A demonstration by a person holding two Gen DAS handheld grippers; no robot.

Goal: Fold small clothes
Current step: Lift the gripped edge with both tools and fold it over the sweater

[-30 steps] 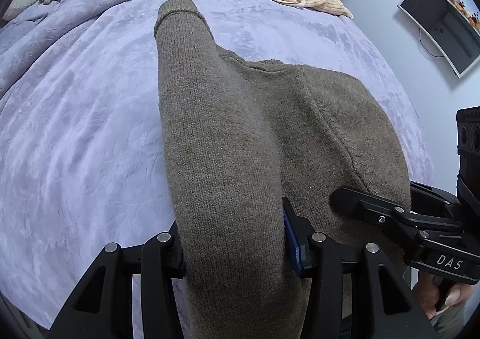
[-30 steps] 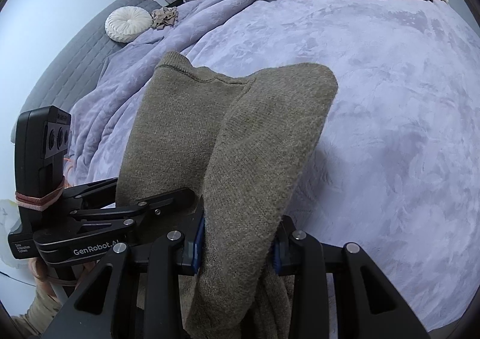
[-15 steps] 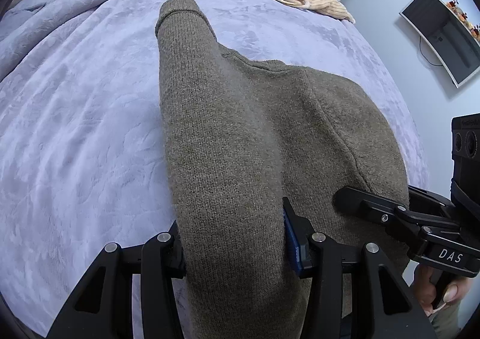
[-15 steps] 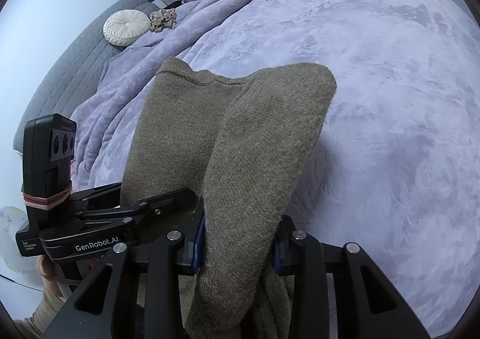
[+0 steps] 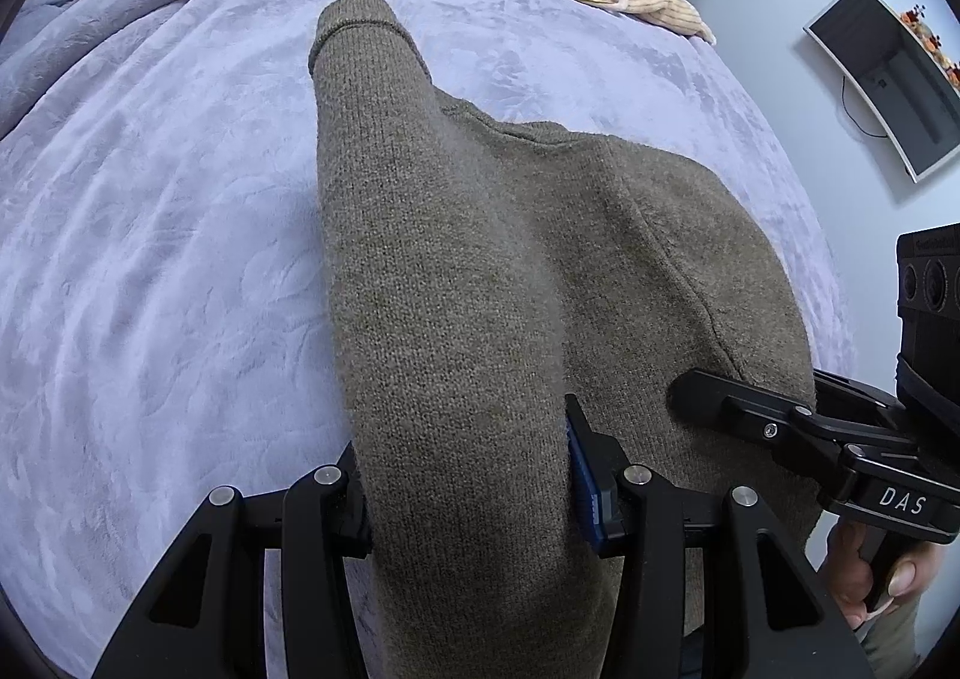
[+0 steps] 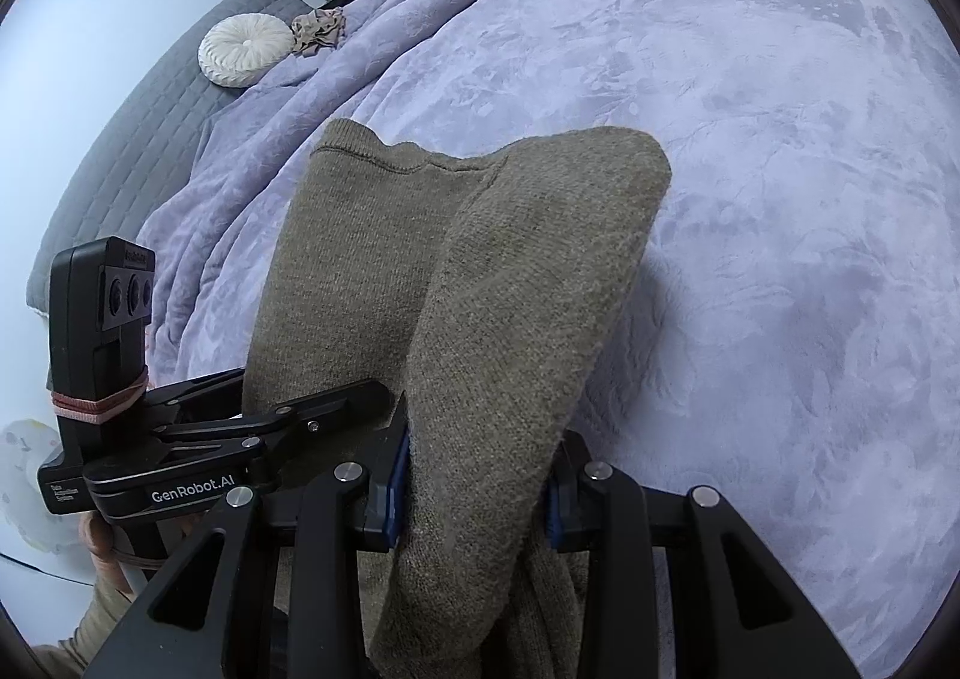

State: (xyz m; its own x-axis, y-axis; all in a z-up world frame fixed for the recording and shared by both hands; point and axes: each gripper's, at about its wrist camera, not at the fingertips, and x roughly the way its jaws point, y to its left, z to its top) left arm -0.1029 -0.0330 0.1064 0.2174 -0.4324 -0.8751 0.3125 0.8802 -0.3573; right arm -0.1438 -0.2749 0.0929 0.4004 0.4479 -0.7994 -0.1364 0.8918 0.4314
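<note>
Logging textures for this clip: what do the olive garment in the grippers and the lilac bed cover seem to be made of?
Olive garment: knitted, likely wool or acrylic; visible stitch rows, fuzzy matte surface. Lilac bed cover: plush, velvety fleece by its look; soft sheen, embossed pattern.

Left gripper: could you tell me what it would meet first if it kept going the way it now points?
Probably the lilac bedspread. The left gripper, shut on the olive sweater, angles down at the bed, though depth is unclear.
</note>
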